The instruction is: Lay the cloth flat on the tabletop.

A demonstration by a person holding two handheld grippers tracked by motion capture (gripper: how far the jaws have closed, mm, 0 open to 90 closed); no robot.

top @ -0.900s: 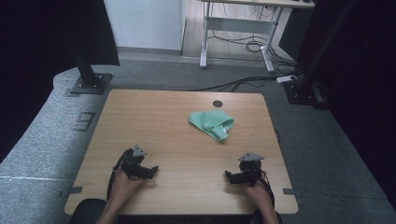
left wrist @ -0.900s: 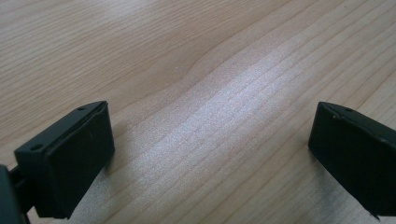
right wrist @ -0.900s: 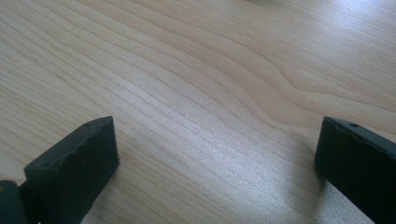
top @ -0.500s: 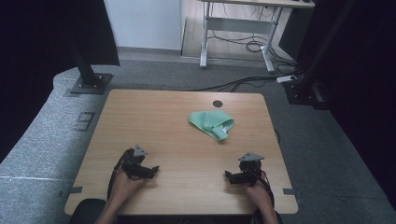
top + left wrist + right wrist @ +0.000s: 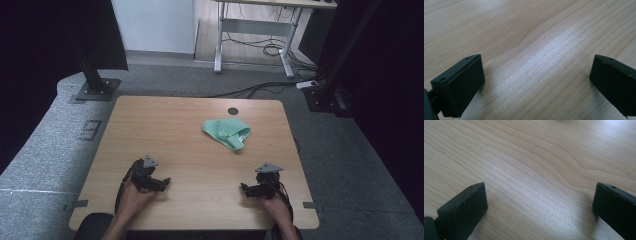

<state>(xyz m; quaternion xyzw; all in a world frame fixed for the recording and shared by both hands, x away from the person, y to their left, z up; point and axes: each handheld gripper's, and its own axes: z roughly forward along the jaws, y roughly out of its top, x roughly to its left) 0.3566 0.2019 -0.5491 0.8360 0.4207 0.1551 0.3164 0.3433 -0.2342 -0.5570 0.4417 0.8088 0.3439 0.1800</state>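
Green cloth (image 5: 226,132) mid-table in high view, gripper views on bare wood, both tongs (image 5: 162,182) (image 5: 246,189) gaping, empty.

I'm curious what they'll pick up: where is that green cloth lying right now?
In the high view, the crumpled green cloth lies on the far right part of the wooden table, just below the small dark hole, well beyond both tools.

Soft overhead light brightens my desk (image 5: 200,150); darkness crowds the high view at nine and three o'clock. A pale glare streaks the wood grain, and my close jaws look blurred.
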